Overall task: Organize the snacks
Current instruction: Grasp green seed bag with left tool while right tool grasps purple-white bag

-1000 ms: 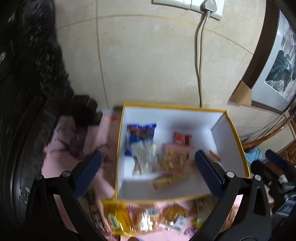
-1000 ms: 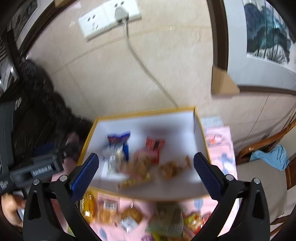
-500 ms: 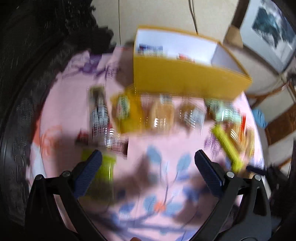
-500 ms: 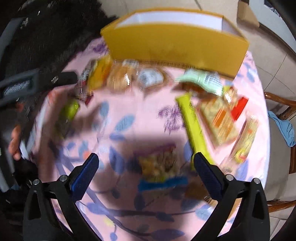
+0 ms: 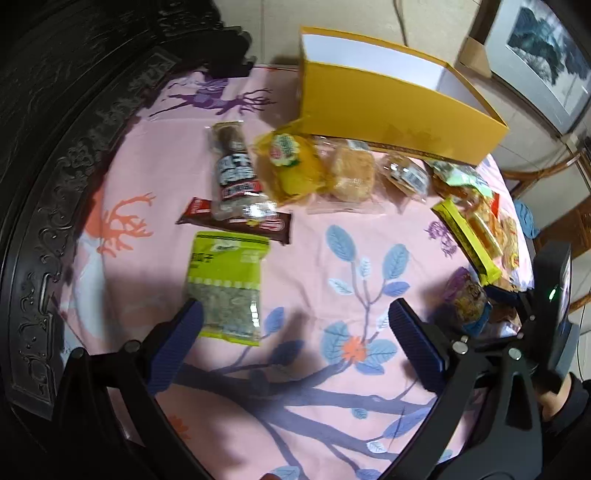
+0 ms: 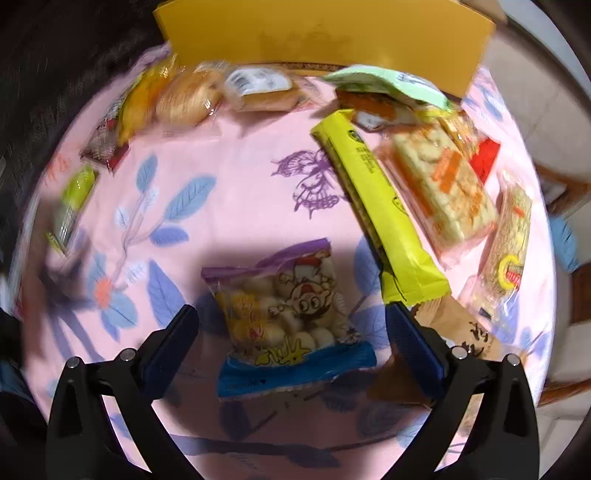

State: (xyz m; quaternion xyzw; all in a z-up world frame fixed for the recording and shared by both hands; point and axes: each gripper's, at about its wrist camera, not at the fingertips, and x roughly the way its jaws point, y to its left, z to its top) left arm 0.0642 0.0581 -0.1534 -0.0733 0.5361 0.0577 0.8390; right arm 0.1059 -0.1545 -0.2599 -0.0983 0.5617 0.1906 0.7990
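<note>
A yellow box (image 5: 391,110) with a white inside stands at the far side of a pink cloth (image 5: 314,258); it also shows in the right wrist view (image 6: 325,33). Several snack packets lie before it. My left gripper (image 5: 291,321) is open and empty, its left finger next to a green seed packet (image 5: 227,284). My right gripper (image 6: 291,325) is open, with a purple and blue puff-snack packet (image 6: 288,314) lying on the cloth between its fingers. A long yellow bar (image 6: 380,210) lies to its right.
Buns (image 5: 351,171), a yellow packet (image 5: 291,166), a dark wafer pack (image 5: 234,170) and a brown bar (image 5: 236,221) lie near the box. Orange cracker packs (image 6: 443,184) and a brown packet (image 6: 454,332) sit at the right. A dark carved table rim (image 5: 55,206) runs along the left.
Both grippers pulled back from over the box and tilted down toward the cloth. The view now shows the loose snacks in front of the box instead of the box's inside.
</note>
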